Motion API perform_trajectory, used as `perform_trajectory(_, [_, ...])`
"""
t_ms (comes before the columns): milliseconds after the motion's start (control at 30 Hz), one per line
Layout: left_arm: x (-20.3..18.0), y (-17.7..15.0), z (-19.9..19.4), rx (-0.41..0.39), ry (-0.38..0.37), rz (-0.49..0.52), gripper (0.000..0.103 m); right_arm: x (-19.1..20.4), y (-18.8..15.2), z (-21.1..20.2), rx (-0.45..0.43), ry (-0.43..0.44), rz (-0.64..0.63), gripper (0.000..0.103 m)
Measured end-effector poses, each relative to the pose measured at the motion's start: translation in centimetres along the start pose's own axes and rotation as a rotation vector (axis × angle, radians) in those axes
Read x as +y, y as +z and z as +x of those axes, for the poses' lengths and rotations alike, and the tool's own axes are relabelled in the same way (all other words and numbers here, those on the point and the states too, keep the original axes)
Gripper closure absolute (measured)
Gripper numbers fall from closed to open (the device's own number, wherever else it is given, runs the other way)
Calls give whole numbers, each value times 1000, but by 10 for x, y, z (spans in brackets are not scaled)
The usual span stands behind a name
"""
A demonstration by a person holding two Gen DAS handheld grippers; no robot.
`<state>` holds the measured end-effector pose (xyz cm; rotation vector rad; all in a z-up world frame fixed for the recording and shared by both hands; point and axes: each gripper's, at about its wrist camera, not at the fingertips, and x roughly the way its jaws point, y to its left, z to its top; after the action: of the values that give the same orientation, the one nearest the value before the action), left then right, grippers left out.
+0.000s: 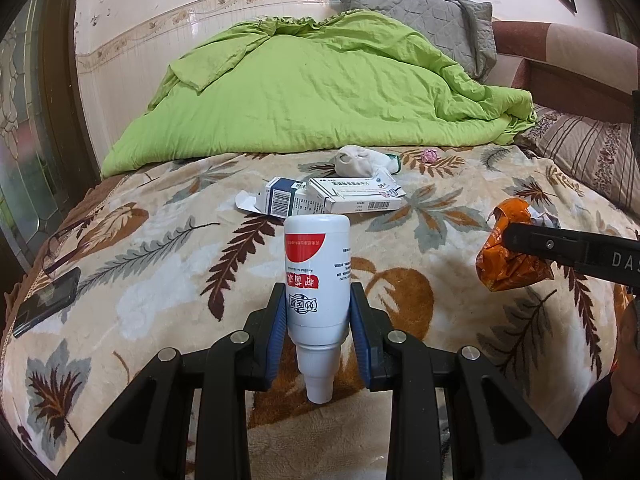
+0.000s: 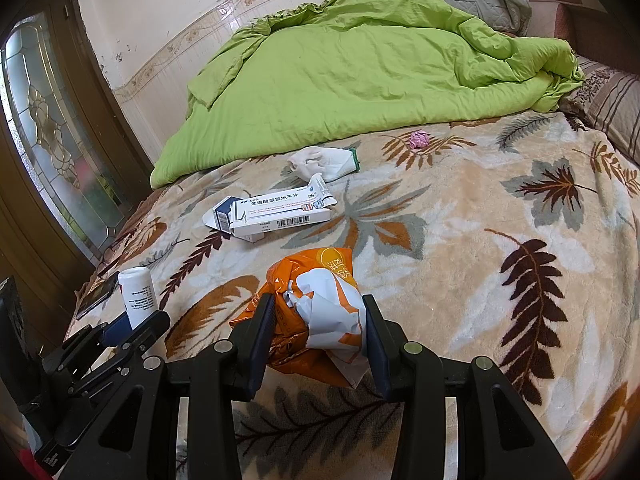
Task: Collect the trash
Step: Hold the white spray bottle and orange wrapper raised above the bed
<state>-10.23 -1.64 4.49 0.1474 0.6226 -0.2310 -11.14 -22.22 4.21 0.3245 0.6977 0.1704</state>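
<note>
My left gripper [image 1: 318,306] is shut on a white bottle with a red label [image 1: 317,276], held cap toward me above the bed; it also shows in the right wrist view [image 2: 137,294]. My right gripper [image 2: 318,314] is shut on a crumpled orange and white wrapper [image 2: 320,308], seen at the right of the left wrist view [image 1: 508,256]. Two white medicine boxes [image 1: 320,200] lie together on the leaf-patterned blanket [image 1: 160,280] ahead. A crumpled white glove [image 1: 360,160] and a small pink wad [image 1: 429,155] lie farther back.
A green quilt [image 1: 312,92] and grey pillow [image 1: 432,16] are piled at the head of the bed. A dark phone [image 1: 44,308] and glasses [image 1: 64,248] lie at the bed's left edge. A wooden glass-paned door [image 2: 48,152] stands on the left.
</note>
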Motion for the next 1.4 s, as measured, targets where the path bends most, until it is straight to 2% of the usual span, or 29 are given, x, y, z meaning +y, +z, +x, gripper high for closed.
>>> perform_trajectory(1000, [-1, -1, 4, 24, -8, -6, 74, -1, 3, -3, -8, 12, 12, 57])
perform_trajectory(1400, [-11, -6, -6, 34, -70, 4, 74, -17, -7, -38, -57, 60, 126, 57])
